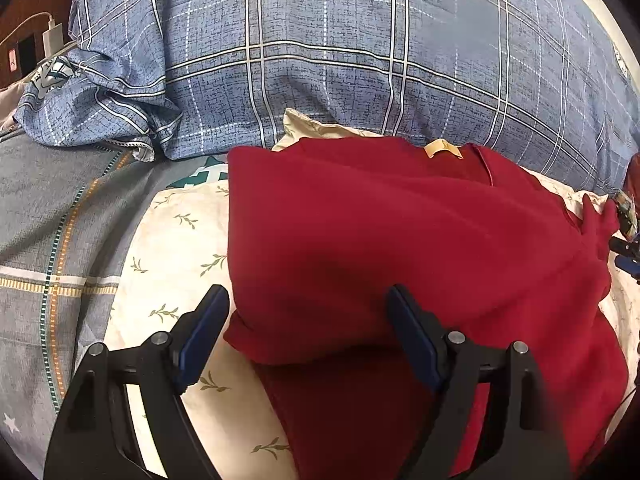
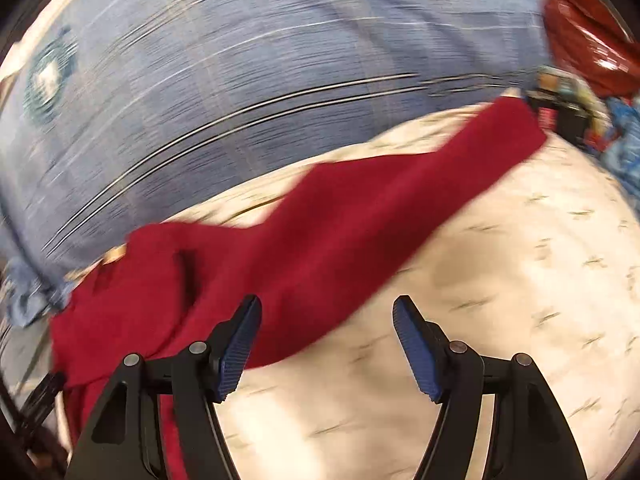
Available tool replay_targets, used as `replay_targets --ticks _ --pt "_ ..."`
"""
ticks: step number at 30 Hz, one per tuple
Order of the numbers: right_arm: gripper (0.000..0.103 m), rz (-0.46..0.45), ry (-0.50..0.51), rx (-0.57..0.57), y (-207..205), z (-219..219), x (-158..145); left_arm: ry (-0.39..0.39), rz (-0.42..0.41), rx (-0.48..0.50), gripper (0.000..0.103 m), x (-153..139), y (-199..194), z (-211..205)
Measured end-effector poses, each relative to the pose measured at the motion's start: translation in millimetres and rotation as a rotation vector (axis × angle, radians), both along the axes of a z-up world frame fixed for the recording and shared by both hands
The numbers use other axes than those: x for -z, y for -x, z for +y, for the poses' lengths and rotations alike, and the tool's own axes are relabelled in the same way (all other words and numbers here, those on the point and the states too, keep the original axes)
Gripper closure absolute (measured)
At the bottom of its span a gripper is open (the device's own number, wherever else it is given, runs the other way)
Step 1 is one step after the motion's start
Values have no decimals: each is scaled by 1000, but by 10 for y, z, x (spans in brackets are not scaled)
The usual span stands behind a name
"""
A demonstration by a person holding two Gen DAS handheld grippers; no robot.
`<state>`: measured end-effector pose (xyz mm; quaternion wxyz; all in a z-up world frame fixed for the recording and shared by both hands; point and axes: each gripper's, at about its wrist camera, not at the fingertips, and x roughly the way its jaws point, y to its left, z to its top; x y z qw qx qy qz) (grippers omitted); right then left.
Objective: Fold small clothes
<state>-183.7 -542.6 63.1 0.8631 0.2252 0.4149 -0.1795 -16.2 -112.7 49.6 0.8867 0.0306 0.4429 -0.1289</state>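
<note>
Red garment (image 1: 400,248) flat on leaf-print sheet (image 1: 180,240), left gripper (image 1: 308,300) and right gripper (image 2: 326,308) fingers apart, empty.

The garment (image 1: 400,248) was spread on a pillow (image 1: 176,248), with one sleeve (image 2: 420,184) stretched out to the right. A quilt (image 1: 340,60) was heaped behind them. A charger (image 1: 52,38) was seen at far left, beyond the quilt's edge. The left tongs (image 1: 308,300) were held over the garment's near left corner.

right view motion-blurred, red garment (image 2: 320,216) smeared, its lower edge cropped
</note>
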Motion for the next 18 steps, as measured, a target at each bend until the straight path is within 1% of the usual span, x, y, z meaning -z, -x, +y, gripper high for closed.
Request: replay_targets --ticks 3,6,10,13,16,18 --pt "33 -1 8 -125 -77 366 -70 15 10 -2 21 -16 5 56" --pt "33 9 7 -204 -41 614 -109 60 41 11 21 -58 73 140" --pt "30 45 5 -286 215 825 -119 126 86 4 21 -178 280 277" --pt "29 73 40 -336 471 942 -155 165 97 2 21 -243 486 378" --pt "24 73 71 -357 745 951 -200 131 118 11 21 -211 710 448" --pt "24 80 56 -373 923 947 -168 108 149 22 21 -158 880 497"
